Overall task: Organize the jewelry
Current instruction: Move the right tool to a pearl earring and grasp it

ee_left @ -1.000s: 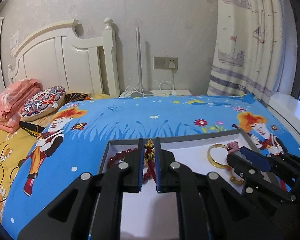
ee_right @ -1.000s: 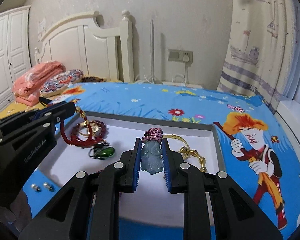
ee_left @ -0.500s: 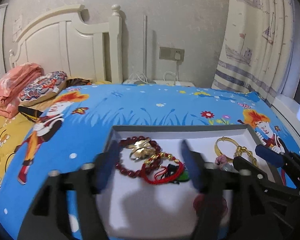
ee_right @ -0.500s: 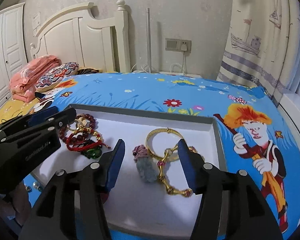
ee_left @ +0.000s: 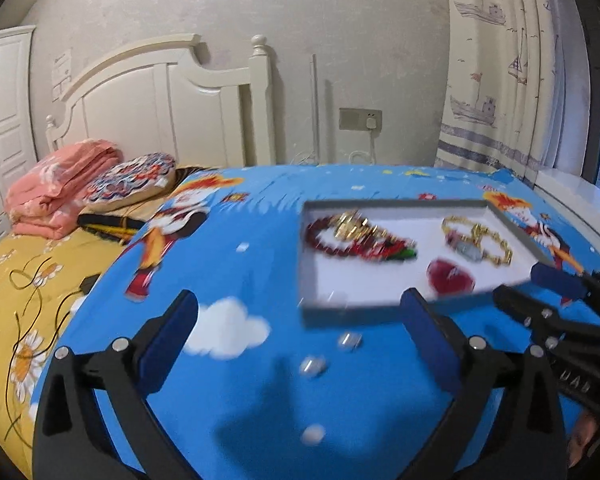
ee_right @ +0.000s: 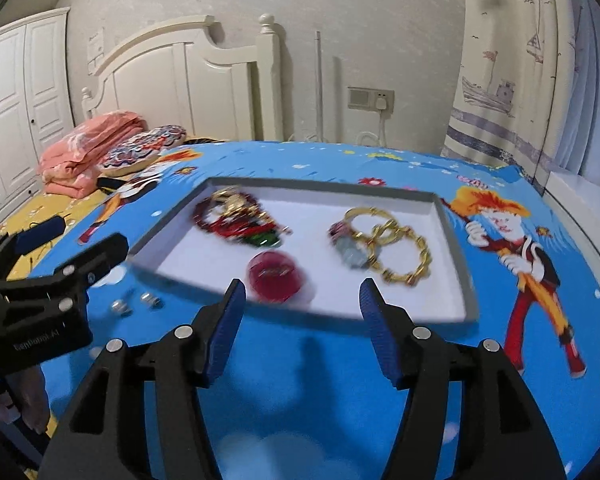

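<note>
Jewelry lying in a shallow white tray (ee_right: 452,248) on the blue bedspread (ee_right: 340,360).
Red bead bracelets (ee_right: 224,220) sit far-left, gold bangles (ee_right: 400,256) right, a blurred red round piece (ee_right: 274,276), perhaps a box, in front. Left gripper (ee_left: 300,332) and right gripper (ee_right: 300,320), jaws just opened, hold nothing.

Lay on the bedspread (ee_right: 332,364), the tray (ee_right: 456,264), with the headboard (ee_right: 188,80) well behind it. Held in its left part a heap of bead bracelets (ee_right: 232,220), in its right part linked bangles (ee_right: 396,248) with a pendant (ee_right: 350,254) touching them, and near its front wall a round box (ee_right: 274,276). Lay just before the tray's front left corner, three small studs (ee_left: 314,366). Sat far left of the tray, a pillow (ee_right: 144,150) beside a folded blanket (ee_right: 88,152).
</note>
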Available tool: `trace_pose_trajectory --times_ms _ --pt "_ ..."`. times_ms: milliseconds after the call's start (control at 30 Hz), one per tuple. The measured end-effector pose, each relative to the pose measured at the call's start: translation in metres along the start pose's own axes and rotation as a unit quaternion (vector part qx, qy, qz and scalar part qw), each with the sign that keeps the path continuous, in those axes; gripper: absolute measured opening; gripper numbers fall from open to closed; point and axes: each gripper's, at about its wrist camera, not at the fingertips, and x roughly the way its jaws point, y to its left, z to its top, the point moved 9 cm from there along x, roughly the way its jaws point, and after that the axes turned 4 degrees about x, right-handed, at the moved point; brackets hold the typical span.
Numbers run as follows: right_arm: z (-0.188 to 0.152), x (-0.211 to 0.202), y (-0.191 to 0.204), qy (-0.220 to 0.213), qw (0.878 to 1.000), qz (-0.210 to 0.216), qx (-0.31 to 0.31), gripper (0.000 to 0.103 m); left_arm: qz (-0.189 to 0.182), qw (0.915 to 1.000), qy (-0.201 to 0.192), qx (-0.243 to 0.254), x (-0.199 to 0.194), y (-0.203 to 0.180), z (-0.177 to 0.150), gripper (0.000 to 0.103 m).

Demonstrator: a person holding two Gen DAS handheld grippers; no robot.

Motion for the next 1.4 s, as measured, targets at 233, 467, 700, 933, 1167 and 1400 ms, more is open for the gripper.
trace_pose_trajectory --times_ms 233,467,700,933,1167,1400 --pt "-0.023 -0.010 0.031 -0.001 1.000 0.009 -0.006 0.057 0.008 0.9995 0.019 0.023 -0.015 0.015 -0.041 0.098" --pt "-0.034 0.000 0.054 0.017 1.000 0.009 0.000 0.057 0.028 0.9991 0.021 0.026 -0.017 0.035 -0.052 0.098" --pt "-0.030 0.019 0.077 0.036 0.999 -0.004 0.006 0.051 0.055 0.9980 0.024 0.019 -0.007 0.066 -0.044 0.098" --pt "-0.032 0.035 0.098 0.055 0.998 -0.012 0.017 0.045 0.061 0.9978 0.021 0.012 -0.002 0.087 -0.038 0.098" --pt "-0.032 0.050 0.115 0.077 0.997 -0.026 0.008 0.038 0.054 0.9981 0.028 -0.011 0.005 0.103 -0.045 0.098" --pt "-0.032 0.063 0.119 0.094 0.995 -0.045 0.005 0.035 0.051 0.9981 0.032 -0.016 0.007 0.105 -0.052 0.098"
